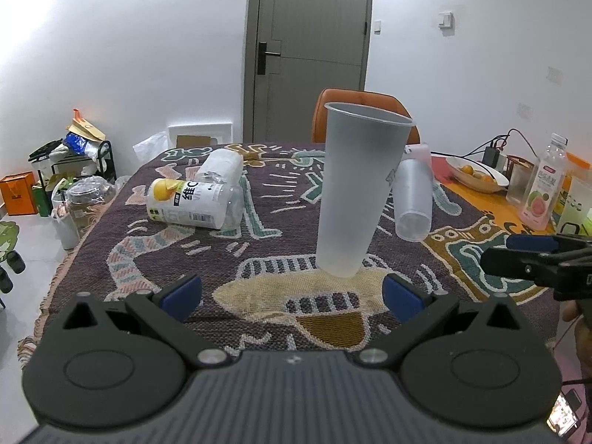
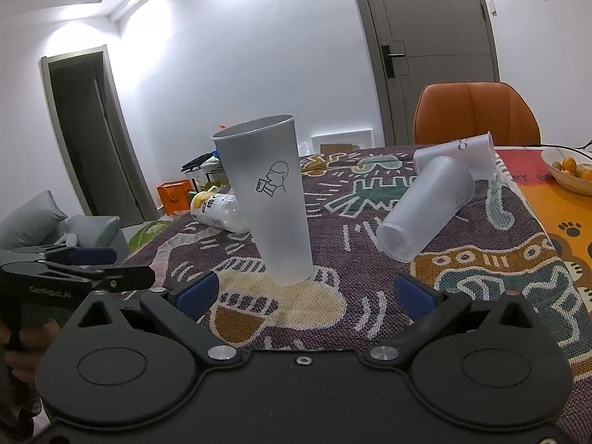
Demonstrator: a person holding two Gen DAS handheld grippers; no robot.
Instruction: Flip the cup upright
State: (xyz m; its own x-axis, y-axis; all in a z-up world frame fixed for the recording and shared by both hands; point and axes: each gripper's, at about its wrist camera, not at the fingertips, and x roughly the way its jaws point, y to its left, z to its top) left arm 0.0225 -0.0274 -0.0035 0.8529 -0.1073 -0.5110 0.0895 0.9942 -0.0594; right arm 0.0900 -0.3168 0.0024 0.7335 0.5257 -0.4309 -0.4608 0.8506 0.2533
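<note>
A tall frosted plastic cup (image 1: 359, 188) stands upright, mouth up, on the patterned cloth; in the right wrist view (image 2: 272, 199) it shows a small drawn figure. My left gripper (image 1: 292, 292) is open and empty, just short of the cup's base. My right gripper (image 2: 305, 294) is open and empty, also just in front of the cup. A second frosted cup (image 1: 412, 199) lies on its side behind and to the right, seen too in the right wrist view (image 2: 425, 207). Each gripper shows at the edge of the other's view.
A labelled plastic bottle (image 1: 188, 203) lies on its side at the left of the cloth (image 1: 148, 259). An orange chair (image 2: 477, 111) stands behind the table. A bowl of fruit (image 1: 477, 175) and a pink drink bottle (image 1: 544, 185) stand at the right.
</note>
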